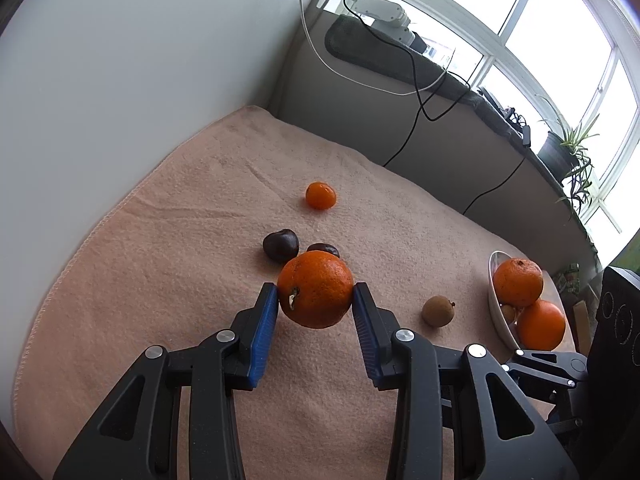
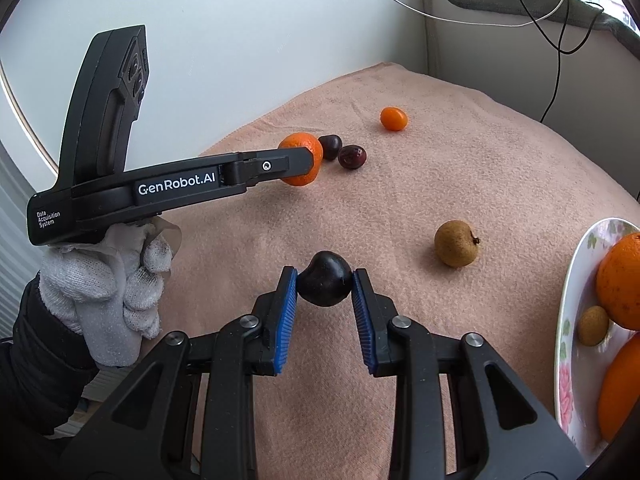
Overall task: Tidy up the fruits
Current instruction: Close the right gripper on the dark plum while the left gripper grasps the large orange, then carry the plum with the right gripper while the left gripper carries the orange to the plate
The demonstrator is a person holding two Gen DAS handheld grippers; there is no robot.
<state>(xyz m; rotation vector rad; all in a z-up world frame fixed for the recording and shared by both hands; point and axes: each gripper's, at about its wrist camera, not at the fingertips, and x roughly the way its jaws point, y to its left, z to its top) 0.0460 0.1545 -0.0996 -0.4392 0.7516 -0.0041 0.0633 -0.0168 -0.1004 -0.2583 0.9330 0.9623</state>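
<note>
We are in the carrying step: our left gripper (image 1: 315, 300) pinches an orange (image 1: 316, 294) above the towel (image 1: 160, 240), and our right gripper (image 2: 324, 280) pinches a dark plum (image 2: 325, 283). Both fruits must go next to the plate (image 2: 572, 300) on the right, where two oranges already lie, so we need a gentle release there.

Left gripper (image 1: 315, 300) jaws clamped; right gripper (image 2: 325, 285) likewise.
</note>
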